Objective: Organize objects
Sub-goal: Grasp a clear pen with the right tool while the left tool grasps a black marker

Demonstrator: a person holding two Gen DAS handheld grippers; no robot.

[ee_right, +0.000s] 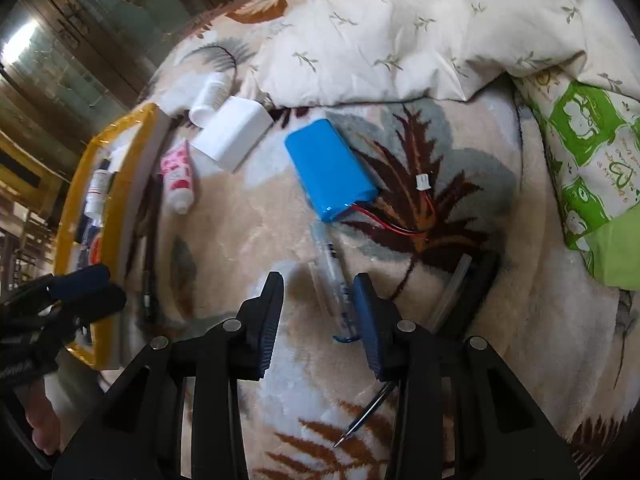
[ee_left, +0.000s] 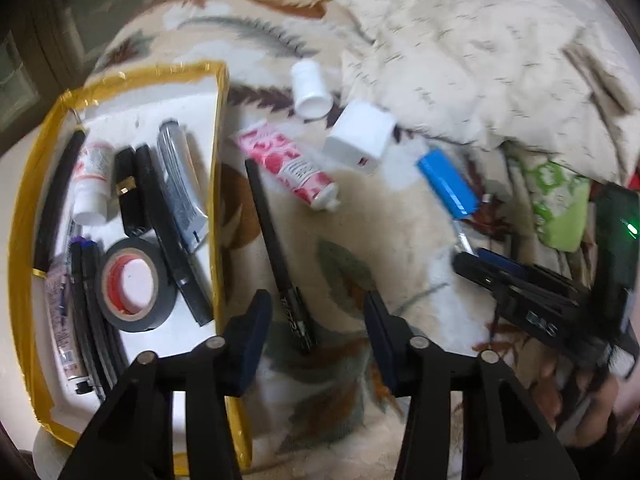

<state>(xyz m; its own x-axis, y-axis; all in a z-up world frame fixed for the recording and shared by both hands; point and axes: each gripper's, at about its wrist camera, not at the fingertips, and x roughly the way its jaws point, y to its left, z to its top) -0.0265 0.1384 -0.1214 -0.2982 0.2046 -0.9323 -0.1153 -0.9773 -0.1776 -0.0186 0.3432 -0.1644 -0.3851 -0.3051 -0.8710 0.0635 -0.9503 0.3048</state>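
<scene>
Left wrist view
Left gripper: fingers spread wide, holding nothing, hovering over the blanket.
Tray: yellow-rimmed, left of the gripper; holds black tape roll, silver tube, small white bottle and dark pens.
Black pencil: on the blanket just right of the tray, tip between the fingers.
Pink tube, white box, white jar: right of the tray.

Right wrist view
Right gripper: fingers wide apart, gripping nothing.
Clear syringe: between the fingers, beside the right one.
Blue battery pack: right of the tray, beyond the syringe.
</scene>
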